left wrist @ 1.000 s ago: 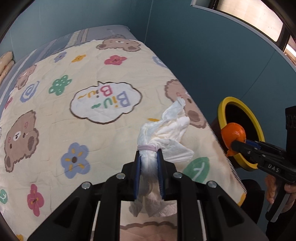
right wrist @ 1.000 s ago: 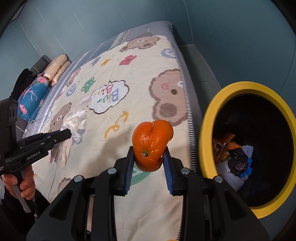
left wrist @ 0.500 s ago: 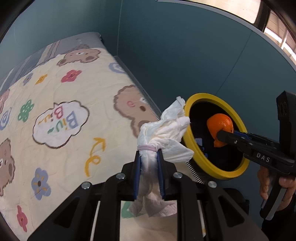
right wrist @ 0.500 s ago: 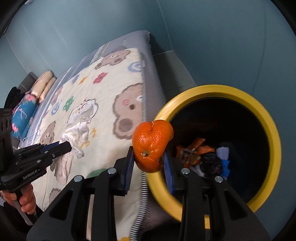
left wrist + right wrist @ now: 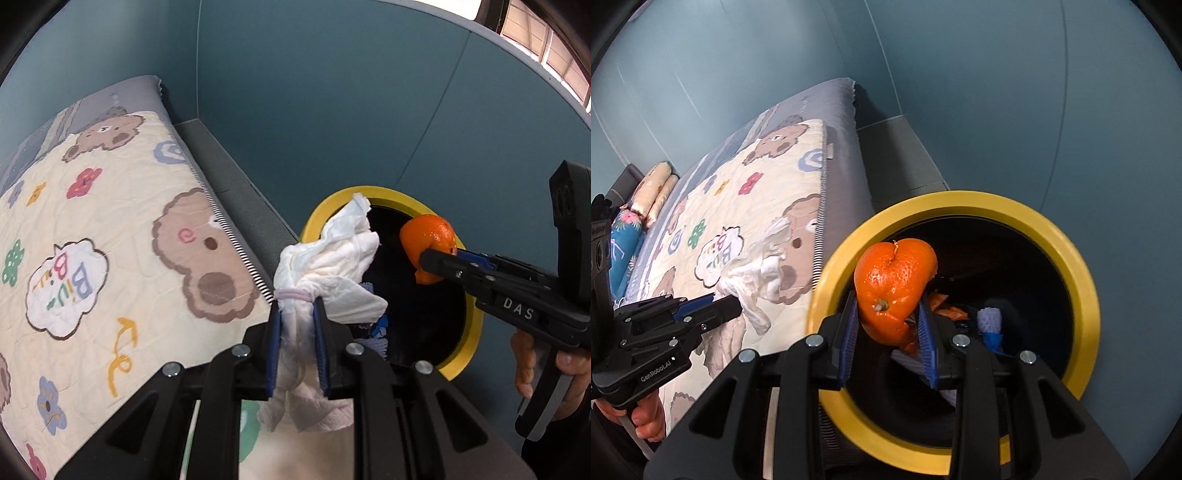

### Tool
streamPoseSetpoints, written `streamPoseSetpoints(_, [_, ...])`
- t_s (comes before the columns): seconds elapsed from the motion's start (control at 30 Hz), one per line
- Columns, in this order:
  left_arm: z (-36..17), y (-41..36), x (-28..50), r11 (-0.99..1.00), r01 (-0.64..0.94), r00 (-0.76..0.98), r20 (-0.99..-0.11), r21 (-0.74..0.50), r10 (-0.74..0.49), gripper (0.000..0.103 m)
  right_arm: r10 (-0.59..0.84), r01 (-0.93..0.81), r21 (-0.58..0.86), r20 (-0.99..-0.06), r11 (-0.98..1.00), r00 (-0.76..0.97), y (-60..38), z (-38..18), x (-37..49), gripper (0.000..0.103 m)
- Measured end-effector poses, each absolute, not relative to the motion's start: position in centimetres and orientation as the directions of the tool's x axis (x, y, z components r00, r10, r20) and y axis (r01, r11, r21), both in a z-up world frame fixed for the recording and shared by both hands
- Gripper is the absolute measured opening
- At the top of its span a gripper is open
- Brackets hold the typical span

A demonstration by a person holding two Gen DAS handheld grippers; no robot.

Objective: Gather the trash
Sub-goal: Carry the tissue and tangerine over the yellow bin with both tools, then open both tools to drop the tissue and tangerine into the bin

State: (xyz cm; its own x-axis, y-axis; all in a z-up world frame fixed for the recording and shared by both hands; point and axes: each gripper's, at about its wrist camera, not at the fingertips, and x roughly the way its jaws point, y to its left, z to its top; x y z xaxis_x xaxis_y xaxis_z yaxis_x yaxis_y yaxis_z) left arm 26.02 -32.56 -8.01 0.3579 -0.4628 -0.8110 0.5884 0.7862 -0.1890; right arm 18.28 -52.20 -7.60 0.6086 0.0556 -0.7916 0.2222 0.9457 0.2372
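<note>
My left gripper (image 5: 297,314) is shut on a crumpled white tissue wad (image 5: 328,258), held at the near-left rim of the yellow-rimmed black trash bin (image 5: 471,332). My right gripper (image 5: 886,317) is shut on an orange peel (image 5: 892,280) shaped like a hollow orange, hanging over the open mouth of the bin (image 5: 1086,295). In the left wrist view the right gripper (image 5: 430,258) and its orange peel (image 5: 428,230) show above the bin. In the right wrist view the left gripper (image 5: 733,301) holds the tissue (image 5: 757,269) over the bed's edge.
A bed with a cream bear-and-flower quilt (image 5: 92,229) lies left of the bin; its grey mattress side (image 5: 842,177) nearly touches the bin. Peel scraps and a blue-white bundle (image 5: 990,321) lie inside the bin. Teal walls (image 5: 332,92) stand behind. Pillows (image 5: 653,188) sit far left.
Both grippers have swung right from above the quilt toward the bin. The orange peel now hangs over the bin's mouth, and the tissue has reached the bin's rim. Both grips are unchanged.
</note>
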Motion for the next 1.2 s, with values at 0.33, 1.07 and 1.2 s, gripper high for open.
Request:
streamPoseSetpoints(0.33, [-9.4, -36.1, 26.6, 0.774, 0.613, 0.367, -0.811, -0.157, -0.455, 0.016, 0.027, 0.255, 0.224, -0.797, 0.941, 0.603, -54.6, -8.6, 18.1, 0.029])
streamPoseSetpoints(1.07, [-10.6, -39.1, 27.5, 0.763, 0.608, 0.336, -0.800, -0.220, -0.498, 0.026, -0.023, 0.301, 0.187, -0.816, 0.935, 0.578, -56.1, -9.7, 18.8, 0.034])
streamPoseSetpoints(1.2, [-10.3, -38.5, 27.4, 0.767, 0.597, 0.340, -0.793, -0.234, -0.506, 0.044, -0.038, 0.314, 0.184, -0.809, 0.932, 0.586, -56.1, -9.6, 18.6, 0.038])
